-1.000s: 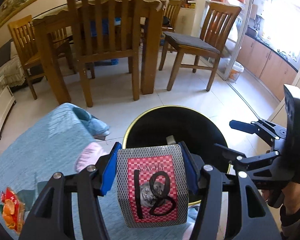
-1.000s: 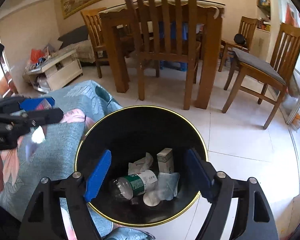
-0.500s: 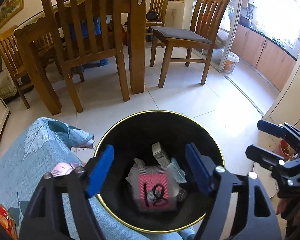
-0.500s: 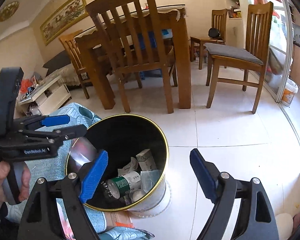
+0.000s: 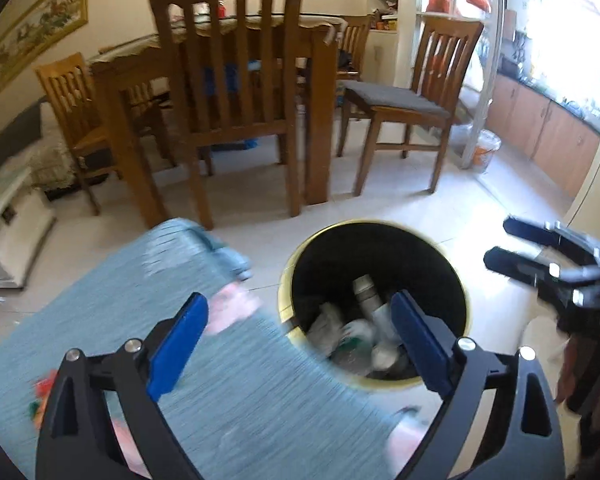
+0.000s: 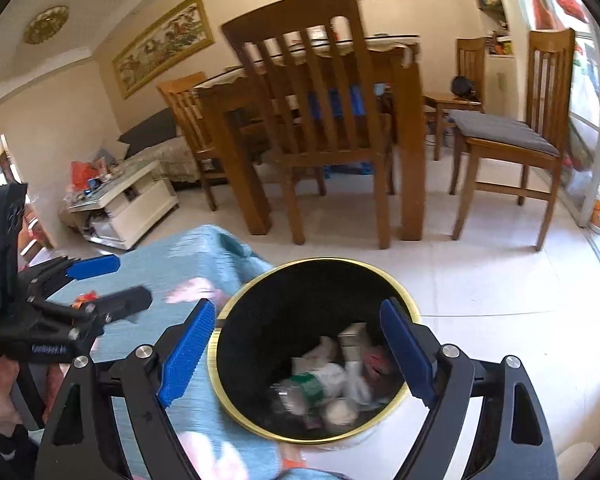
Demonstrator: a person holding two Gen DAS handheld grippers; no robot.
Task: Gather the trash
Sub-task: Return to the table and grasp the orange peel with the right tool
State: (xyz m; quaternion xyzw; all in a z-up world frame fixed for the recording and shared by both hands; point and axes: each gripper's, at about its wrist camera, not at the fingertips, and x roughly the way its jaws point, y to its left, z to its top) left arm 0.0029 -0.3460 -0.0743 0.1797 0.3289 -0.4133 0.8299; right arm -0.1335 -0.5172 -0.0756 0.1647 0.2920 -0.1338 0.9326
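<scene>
Two grippers hang over the scene, both spread wide with nothing between their blue pads. Farthest left, a white low cabinet [image 6: 128, 208] carries clutter too small to name. Next comes the blue-green patterned cloth [image 5: 148, 320], blurred, with something red and orange [image 5: 44, 390] lying on it that I cannot identify. The left gripper [image 5: 296, 340] hovers above the cloth's edge and the bin's near rim. Behind stand the wooden table [image 5: 320, 92] and its chairs [image 5: 236, 88], well apart from the bin. The black bin [image 5: 376, 248] with a gold rim sits on the pale tiled floor, just beside the cloth; trash [image 6: 332, 380] lies at its bottom: a clear bottle with a green label, a small box, crumpled white pieces, all smeared. The right gripper [image 6: 296, 352] frames the bin's opening. Lettering on the left gripper's body is unreadable.
</scene>
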